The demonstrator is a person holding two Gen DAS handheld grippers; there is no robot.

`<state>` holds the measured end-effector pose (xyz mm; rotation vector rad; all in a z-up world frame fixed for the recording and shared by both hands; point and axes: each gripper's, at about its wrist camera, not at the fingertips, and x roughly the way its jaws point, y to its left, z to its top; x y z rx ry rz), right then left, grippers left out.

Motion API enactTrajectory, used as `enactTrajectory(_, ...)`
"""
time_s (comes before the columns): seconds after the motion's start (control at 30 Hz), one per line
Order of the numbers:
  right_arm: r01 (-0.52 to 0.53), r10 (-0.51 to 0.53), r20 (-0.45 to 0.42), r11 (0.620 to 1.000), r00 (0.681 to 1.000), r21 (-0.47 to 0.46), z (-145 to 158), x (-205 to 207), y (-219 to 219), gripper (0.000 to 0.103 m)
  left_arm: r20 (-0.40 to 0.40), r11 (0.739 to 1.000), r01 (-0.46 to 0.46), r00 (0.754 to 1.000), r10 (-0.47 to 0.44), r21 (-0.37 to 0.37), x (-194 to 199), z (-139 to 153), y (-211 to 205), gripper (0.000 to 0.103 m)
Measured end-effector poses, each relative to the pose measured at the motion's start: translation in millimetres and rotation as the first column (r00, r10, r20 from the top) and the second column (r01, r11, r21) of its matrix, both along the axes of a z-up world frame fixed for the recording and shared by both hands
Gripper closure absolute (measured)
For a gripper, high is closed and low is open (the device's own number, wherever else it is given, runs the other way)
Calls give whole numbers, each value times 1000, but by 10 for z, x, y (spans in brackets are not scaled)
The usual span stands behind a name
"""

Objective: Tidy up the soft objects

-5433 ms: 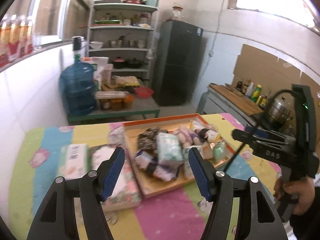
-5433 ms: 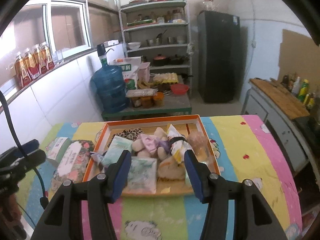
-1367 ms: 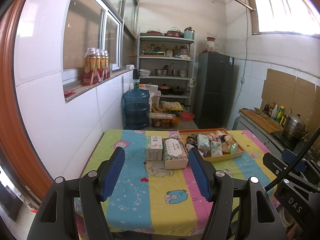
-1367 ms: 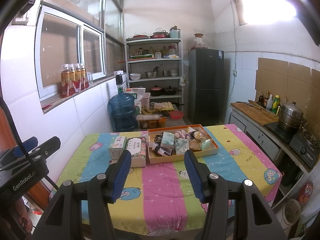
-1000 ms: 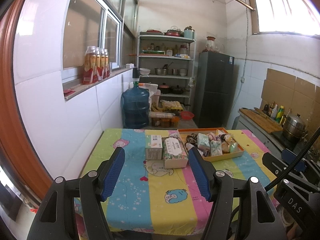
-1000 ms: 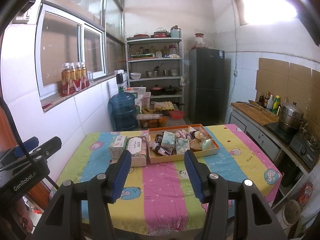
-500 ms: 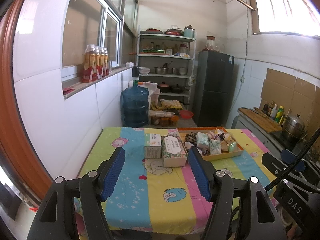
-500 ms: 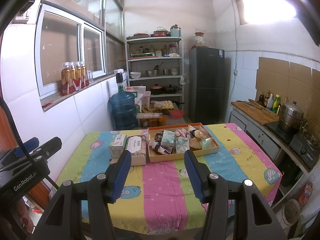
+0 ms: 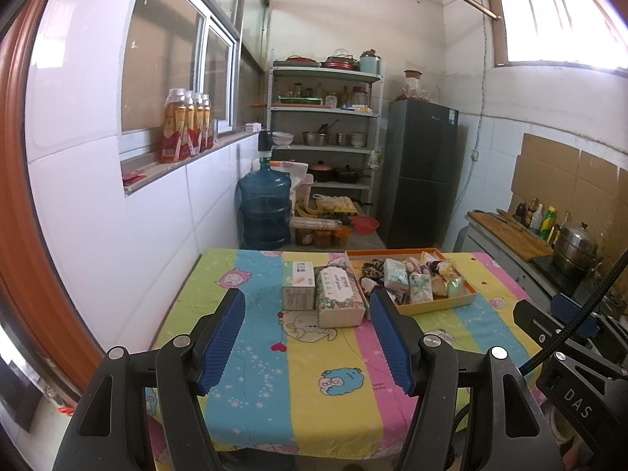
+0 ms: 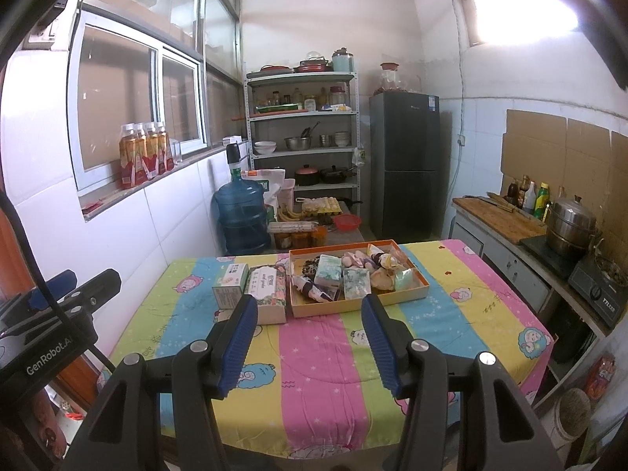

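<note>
An orange tray (image 9: pixel 443 303) (image 10: pixel 361 306) on the far half of the table holds several soft things: tissue packs (image 9: pixel 395 274) (image 10: pixel 356 282), a leopard-print piece (image 9: pixel 372 266) and small plush items. Two tissue boxes stand left of it: a floral one (image 9: pixel 338 289) (image 10: pixel 269 287) and a smaller white-green one (image 9: pixel 298 285) (image 10: pixel 229 280). My left gripper (image 9: pixel 307 339) is open and empty, held back from the table's near edge. My right gripper (image 10: pixel 308 341) is open and empty, equally far back.
The table has a striped cartoon cloth (image 9: pixel 314 373) (image 10: pixel 322 353). A blue water jug (image 9: pixel 263 212), a low bench, shelves and a dark fridge (image 10: pixel 404 168) stand behind. A counter with a pot (image 10: pixel 571 223) and stove runs along the right wall. The white tiled wall is at left.
Both grippers pulled far back from over the tray to beyond the table's near edge; in the last second the views hardly shift. Both stayed open.
</note>
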<state>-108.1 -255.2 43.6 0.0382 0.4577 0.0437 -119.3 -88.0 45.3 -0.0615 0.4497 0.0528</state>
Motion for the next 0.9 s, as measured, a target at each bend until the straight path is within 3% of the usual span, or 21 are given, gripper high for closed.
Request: enactTrajectory(0.9,-3,3,-11,1000,1000,9,-106,-88,11,48,-11,1000,3,1000,-3,1,-69,-35,-119,35)
